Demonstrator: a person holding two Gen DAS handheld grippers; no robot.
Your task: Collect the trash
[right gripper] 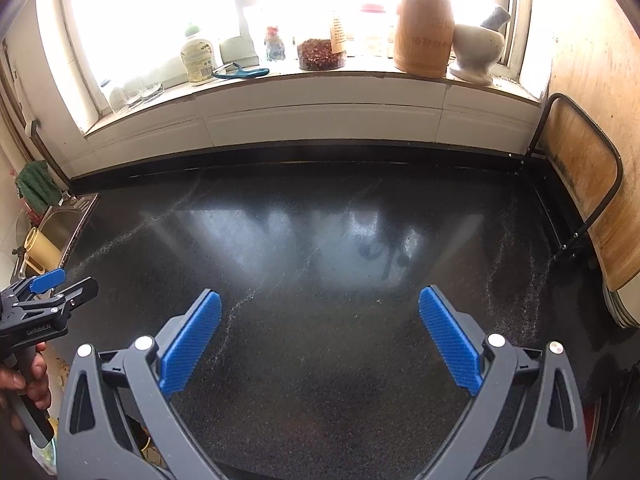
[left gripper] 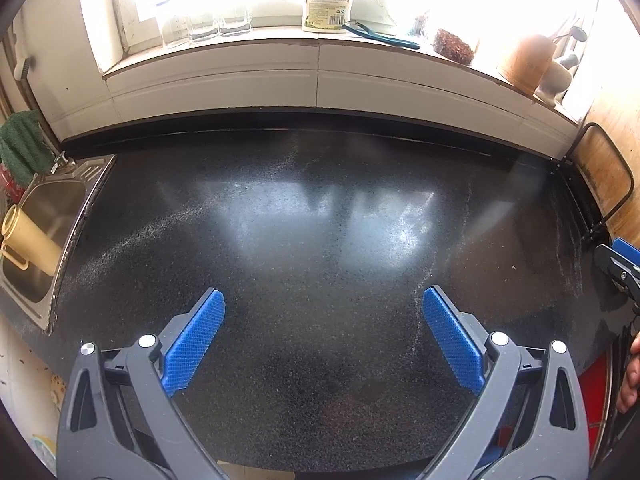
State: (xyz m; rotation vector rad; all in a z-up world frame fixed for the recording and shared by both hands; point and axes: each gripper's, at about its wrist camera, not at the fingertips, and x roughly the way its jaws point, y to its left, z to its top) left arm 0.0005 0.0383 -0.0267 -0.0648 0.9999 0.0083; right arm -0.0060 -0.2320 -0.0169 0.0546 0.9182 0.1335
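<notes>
Both grippers, left (left gripper: 322,320) and right (right gripper: 320,320), spread wide and empty over the counter (left gripper: 320,220).
We see no trash on it; collecting looks done or not begun.

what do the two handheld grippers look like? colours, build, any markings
Both match: dark grey plastic scissor-style arms with triangular cutouts, silver pivot bolts, and blue cross-hatched finger pads. The left gripper seen from the right wrist shows faint white lettering on its black body and a grey pistol handle. The right gripper has no cables visible.
</notes>
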